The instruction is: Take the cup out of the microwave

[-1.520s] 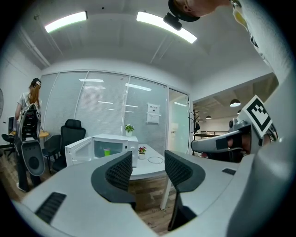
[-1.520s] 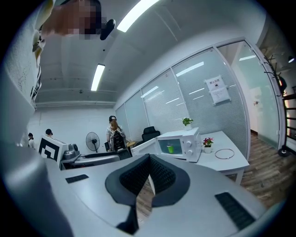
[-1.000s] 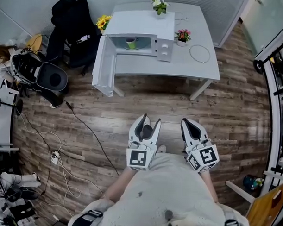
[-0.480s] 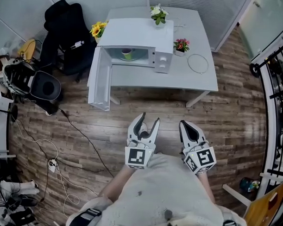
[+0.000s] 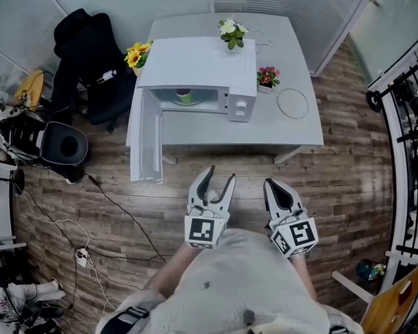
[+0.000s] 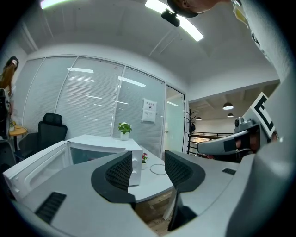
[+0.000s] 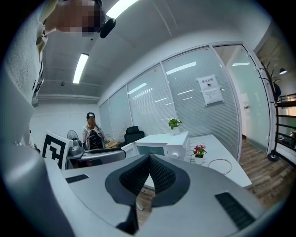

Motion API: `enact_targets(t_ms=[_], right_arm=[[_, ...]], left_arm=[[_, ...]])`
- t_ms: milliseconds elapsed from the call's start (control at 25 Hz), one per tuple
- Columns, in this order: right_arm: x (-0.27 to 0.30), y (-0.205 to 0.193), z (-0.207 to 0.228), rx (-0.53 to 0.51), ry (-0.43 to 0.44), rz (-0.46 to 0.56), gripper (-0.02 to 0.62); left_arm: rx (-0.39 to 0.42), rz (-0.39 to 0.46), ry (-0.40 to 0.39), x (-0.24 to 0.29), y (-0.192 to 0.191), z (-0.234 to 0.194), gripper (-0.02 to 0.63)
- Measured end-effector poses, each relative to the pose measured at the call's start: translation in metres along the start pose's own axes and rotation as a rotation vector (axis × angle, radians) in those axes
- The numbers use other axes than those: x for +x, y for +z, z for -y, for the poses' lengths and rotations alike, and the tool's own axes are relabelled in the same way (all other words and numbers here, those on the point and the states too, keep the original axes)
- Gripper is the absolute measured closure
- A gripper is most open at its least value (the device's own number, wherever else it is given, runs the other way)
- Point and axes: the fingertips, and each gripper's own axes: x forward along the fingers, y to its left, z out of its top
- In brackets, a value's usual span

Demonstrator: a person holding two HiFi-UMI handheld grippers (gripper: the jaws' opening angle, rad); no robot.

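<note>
A white microwave (image 5: pixel 198 77) stands on a white table (image 5: pixel 265 127) with its door (image 5: pixel 145 137) swung wide open to the left. Inside, a green cup (image 5: pixel 185 95) sits on the turntable; only the head view shows it. My left gripper (image 5: pixel 219 175) hovers over the wooden floor short of the table, open and holding nothing. My right gripper (image 5: pixel 273 186) is beside it, shut and holding nothing. In the left gripper view the open left gripper (image 6: pixel 148 169) frames the microwave (image 6: pixel 104 150) ahead. In the right gripper view the shut right gripper (image 7: pixel 149 173) sits below the microwave (image 7: pixel 162 143).
A potted plant (image 5: pixel 231 30) sits on the microwave, yellow flowers (image 5: pixel 136 55) to its left, a pink flower pot (image 5: pixel 268 77) and a wire ring (image 5: pixel 291 102) to its right. A black chair (image 5: pixel 83 49), floor cables (image 5: pixel 118 214) and a rack (image 5: pixel 410 101) flank the floor.
The table and microwave have slid down the head view and grown nearer. Both grippers have been carried toward the table together. Their jaws look unchanged.
</note>
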Motion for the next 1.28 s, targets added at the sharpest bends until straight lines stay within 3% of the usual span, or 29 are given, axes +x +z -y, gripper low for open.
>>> enact_targets(t_ms=[440,840,1280], right_arm=[[0.082,0.015,0.010,0.007,-0.070,-0.007,0.586],[0.148,0.031,-0.004,-0.010,-0.081,0.022,0.586],[0.177,0.031,-0.020,-0.014,-0.062,0.002,0.586]], left_arm=[[-0.010,-0.008,-0.070,0.061,0.005,-0.065,0.374],[-0.004,-0.015,-0.041,0.088,0.005,-0.141,0.374],[-0.022,-0.045,0.015,0.087,-0.008,-0.184,0.376]])
